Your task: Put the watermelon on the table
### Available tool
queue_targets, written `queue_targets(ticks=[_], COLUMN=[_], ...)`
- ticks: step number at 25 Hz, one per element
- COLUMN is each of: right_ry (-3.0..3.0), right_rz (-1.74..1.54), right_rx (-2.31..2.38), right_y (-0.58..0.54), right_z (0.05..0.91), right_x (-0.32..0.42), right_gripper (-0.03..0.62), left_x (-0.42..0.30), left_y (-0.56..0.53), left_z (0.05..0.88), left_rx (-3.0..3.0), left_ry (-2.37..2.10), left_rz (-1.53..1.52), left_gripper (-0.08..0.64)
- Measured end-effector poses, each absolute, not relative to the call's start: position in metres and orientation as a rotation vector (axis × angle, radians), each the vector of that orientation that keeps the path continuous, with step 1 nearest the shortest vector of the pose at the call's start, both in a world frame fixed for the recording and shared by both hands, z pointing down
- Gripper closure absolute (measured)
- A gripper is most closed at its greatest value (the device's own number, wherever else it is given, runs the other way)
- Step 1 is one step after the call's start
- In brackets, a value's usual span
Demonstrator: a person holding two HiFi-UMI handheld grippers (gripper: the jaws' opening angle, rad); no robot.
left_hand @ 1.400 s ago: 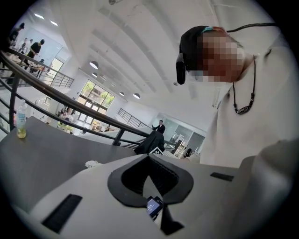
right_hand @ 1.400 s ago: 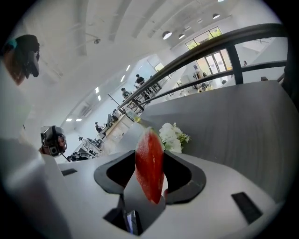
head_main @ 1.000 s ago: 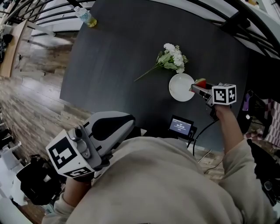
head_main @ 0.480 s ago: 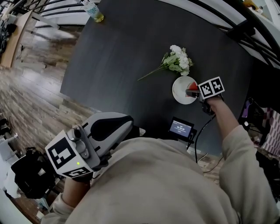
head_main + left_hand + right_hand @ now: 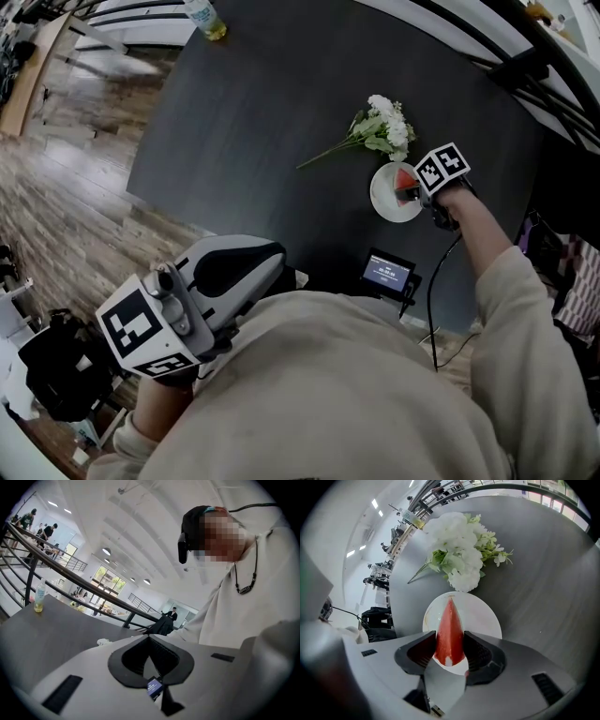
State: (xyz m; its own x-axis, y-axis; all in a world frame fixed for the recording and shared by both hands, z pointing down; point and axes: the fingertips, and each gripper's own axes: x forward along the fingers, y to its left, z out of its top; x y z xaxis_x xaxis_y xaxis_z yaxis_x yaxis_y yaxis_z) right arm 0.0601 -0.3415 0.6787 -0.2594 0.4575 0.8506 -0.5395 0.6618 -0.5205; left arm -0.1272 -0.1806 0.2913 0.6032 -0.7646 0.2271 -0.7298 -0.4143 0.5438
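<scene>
A red wedge of watermelon (image 5: 450, 630) sits between the pads of my right gripper (image 5: 449, 651), which is shut on it, tip pointing away. In the head view the right gripper (image 5: 410, 192) tilts steeply down, holding the watermelon (image 5: 405, 180) just over the white plate (image 5: 382, 202) on the dark table (image 5: 262, 103). The plate (image 5: 485, 616) fills the space right under the slice; whether the slice touches it I cannot tell. My left gripper (image 5: 267, 258) hangs off the table near the person's chest, its jaws together and empty (image 5: 150, 644).
A bunch of white flowers (image 5: 380, 127) lies just beyond the plate. A bottle of yellow liquid (image 5: 206, 17) stands at the table's far corner. A small lit screen (image 5: 387, 273) with a cable sits at the near table edge. Railings run along the right.
The right gripper carried the watermelon leftward and down over the plate, tipping steeply downward. The left gripper stayed put.
</scene>
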Motion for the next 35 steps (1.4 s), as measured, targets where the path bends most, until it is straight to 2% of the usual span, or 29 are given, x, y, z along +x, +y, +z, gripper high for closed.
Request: queue_targets(ticks=[16, 25, 35], right_ry=[-1.503, -1.562, -1.642], right_rz=[1.065, 1.252, 1.276], right_rx=[0.086, 0.102, 0.163], right_y=[-0.342, -0.345, -0.343], right_z=[0.679, 0.674, 0.663], right_x=[0.058, 0.057, 0.058], right_gripper=[0.393, 0.391, 0.331], left_x=[-0.128, -0.13, -0.134], left_y=[-0.177, -0.173, -0.168], left_z=[0.287, 0.29, 0.289], left_rx=[2.226, 2.22, 2.217], left_ry=[-1.161, -1.173, -1.163], left_rz=[-0.096, -0.097, -0.11], left_gripper=[0.554, 0.554, 0.554])
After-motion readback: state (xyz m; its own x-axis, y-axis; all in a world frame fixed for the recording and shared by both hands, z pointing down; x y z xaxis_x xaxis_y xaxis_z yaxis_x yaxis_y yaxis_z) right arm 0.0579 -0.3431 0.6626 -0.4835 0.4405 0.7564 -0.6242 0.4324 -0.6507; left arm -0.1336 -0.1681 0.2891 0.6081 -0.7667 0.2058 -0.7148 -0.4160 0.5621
